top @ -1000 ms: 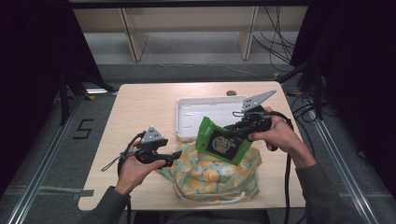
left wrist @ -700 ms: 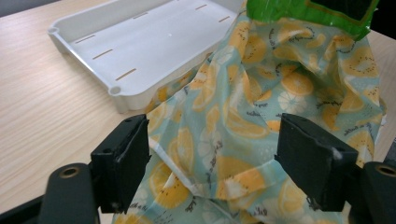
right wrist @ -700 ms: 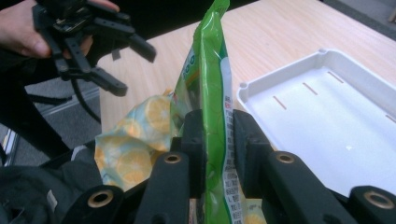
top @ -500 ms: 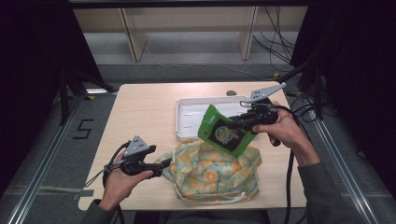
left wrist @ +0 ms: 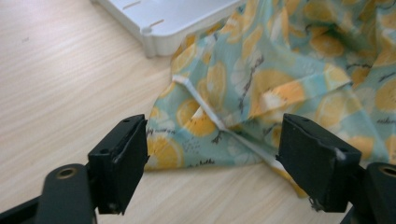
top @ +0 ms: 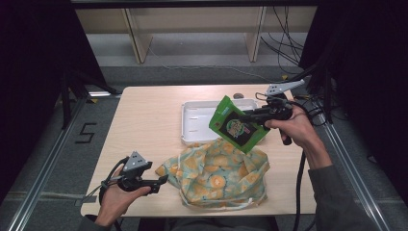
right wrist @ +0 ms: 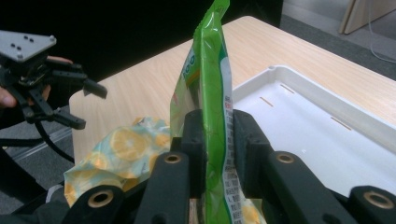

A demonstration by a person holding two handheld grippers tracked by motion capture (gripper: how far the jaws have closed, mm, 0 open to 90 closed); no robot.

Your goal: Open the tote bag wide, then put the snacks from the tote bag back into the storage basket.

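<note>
A: Bench (top: 144, 120) of pale wood, seen from above. What sits on it?

B: White tray (top: 192, 120) toward the far side, and a crumpled cloth bag (top: 216, 175) printed with lemons just in front of it, its far edge touching the tray's near rim.

A: Where is the right gripper (top: 248, 117)?

B: Raised over the tray's near right corner. Its fingers (right wrist: 196, 140) are clamped on a green pouch (top: 238, 125), which hangs tilted above the tray and the bag.

A: And the left gripper (top: 161, 180)?

B: Low at the bench's near left corner, just left of the bag, pointing toward it. Its fingers (left wrist: 119, 163) are spread apart with nothing between them.
</note>
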